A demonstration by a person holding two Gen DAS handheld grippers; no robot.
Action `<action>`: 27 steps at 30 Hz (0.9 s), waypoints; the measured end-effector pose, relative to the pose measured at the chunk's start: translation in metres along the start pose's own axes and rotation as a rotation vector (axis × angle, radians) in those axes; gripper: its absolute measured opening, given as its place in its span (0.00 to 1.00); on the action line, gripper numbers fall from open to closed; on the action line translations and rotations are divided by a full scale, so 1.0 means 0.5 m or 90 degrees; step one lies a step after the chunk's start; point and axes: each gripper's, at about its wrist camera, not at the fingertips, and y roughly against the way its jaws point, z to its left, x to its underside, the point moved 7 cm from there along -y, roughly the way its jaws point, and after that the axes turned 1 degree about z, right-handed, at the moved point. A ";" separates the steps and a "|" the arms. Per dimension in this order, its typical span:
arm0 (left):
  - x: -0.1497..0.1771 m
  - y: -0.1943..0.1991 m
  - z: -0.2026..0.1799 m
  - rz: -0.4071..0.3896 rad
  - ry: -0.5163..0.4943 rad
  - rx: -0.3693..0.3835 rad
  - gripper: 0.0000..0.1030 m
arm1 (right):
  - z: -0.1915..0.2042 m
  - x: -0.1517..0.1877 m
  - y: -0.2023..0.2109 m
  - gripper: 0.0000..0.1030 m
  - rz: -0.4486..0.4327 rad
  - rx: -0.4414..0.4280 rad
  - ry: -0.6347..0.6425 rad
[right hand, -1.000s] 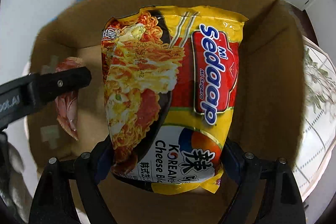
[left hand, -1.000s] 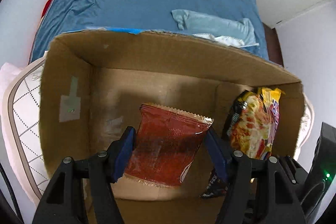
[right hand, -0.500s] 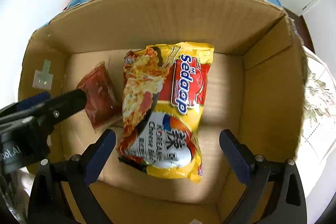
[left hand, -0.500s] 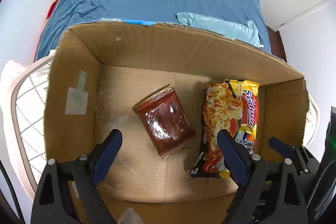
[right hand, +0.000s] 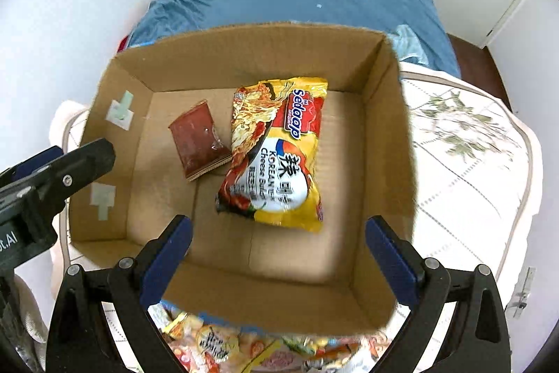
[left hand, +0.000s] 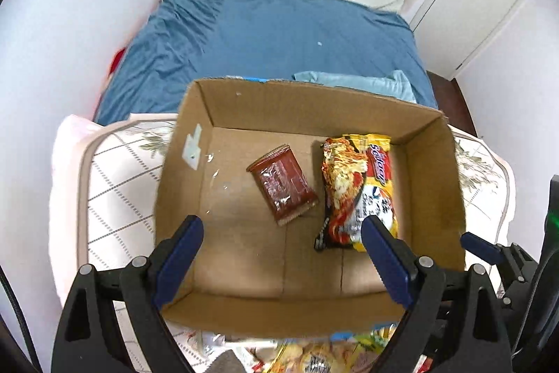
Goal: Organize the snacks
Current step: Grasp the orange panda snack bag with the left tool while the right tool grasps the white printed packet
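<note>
Where print is legible, the yellow noodle packet [right hand: 276, 152] reads "Sedaap" and "KOREAN Cheese Bul…"; this glossy crinkled plastic pouch lies flat on the floor of the open cardboard box [right hand: 223, 58]. Just beside it, edges touching, lies a dark red rectangular sachet [right hand: 199, 138] with crimped ends. Both the left gripper [left hand: 281, 245] and right gripper [right hand: 277, 243] have just been opening; their blue-padded jaws stand spread wide with nothing between them. More printed packets [right hand: 216, 345], blurred, lie below the box.

Blurred snack packets [right hand: 223, 345], perhaps noodles, cut off below.
</note>
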 end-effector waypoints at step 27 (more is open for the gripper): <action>0.330 0.057 0.004 0.062 -0.029 -0.004 0.90 | -0.048 0.363 0.053 0.98 0.057 -0.030 -0.097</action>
